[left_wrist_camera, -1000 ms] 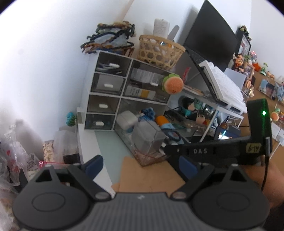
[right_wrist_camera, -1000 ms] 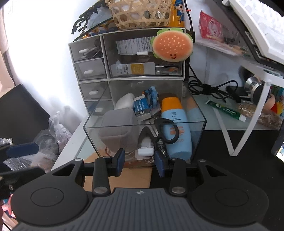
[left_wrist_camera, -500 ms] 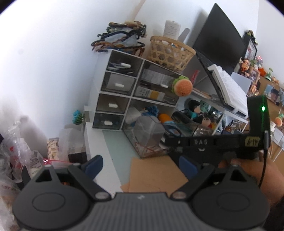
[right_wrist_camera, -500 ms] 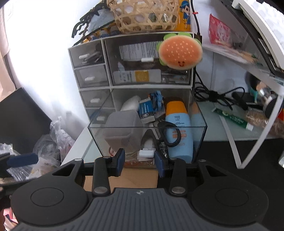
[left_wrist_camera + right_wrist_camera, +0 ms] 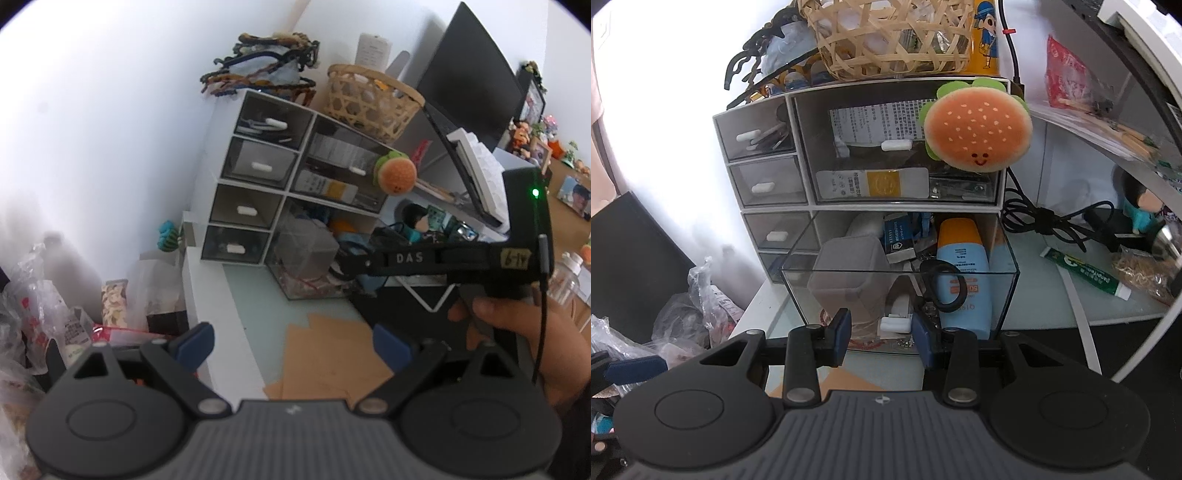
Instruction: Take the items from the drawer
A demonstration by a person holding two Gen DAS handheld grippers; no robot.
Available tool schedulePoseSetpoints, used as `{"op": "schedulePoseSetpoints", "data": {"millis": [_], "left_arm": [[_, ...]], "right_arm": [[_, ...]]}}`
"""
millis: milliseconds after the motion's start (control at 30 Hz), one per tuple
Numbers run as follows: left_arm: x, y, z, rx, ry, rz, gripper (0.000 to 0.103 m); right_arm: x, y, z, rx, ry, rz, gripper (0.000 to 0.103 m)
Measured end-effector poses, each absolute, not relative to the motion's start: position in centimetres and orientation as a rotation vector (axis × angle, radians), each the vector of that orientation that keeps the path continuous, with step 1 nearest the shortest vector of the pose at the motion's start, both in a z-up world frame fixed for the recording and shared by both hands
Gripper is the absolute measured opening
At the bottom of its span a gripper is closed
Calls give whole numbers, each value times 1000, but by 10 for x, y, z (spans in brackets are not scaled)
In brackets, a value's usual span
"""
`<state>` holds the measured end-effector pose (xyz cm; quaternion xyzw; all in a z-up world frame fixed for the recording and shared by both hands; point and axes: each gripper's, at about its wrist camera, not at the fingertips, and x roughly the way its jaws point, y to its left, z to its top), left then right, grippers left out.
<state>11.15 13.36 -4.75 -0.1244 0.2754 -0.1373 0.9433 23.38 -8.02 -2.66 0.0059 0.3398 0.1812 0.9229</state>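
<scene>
A clear drawer (image 5: pixel 1004 295) is pulled far out of the white desk organizer (image 5: pixel 801 147). It holds a grey box (image 5: pixel 846 273), a blue and orange sunscreen bottle (image 5: pixel 960 266), black scissors (image 5: pixel 943 284) and small packets. My right gripper (image 5: pixel 881 332) is open, its fingertips on either side of the drawer's white front handle (image 5: pixel 895 325), not touching it. In the left wrist view the drawer (image 5: pixel 306 258) lies ahead, with the right gripper's body (image 5: pixel 443 258) beside it. My left gripper (image 5: pixel 291 343) is open and empty, well back over brown cardboard (image 5: pixel 328 354).
A hamburger plush (image 5: pixel 977 125) hangs on the organizer's upper right drawer. A wicker basket (image 5: pixel 886 37) sits on top. Cables (image 5: pixel 1052 221) and a green tube (image 5: pixel 1086 273) lie to the right. Plastic bags (image 5: pixel 44 314) crowd the left. A keyboard (image 5: pixel 480 166) leans on a stand.
My left gripper has pulled back and away from the organizer. My right gripper has stayed at the drawer's front and its view has tilted slightly; the drawer stays pulled out.
</scene>
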Motion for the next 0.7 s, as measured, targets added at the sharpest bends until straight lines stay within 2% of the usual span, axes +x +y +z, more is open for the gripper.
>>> {"op": "schedulePoseSetpoints", "data": {"millis": [700], "left_arm": [[131,137,-71,-257,609,-249,95]], "right_arm": [[270,-71,-30,-6,696,386,38]]}}
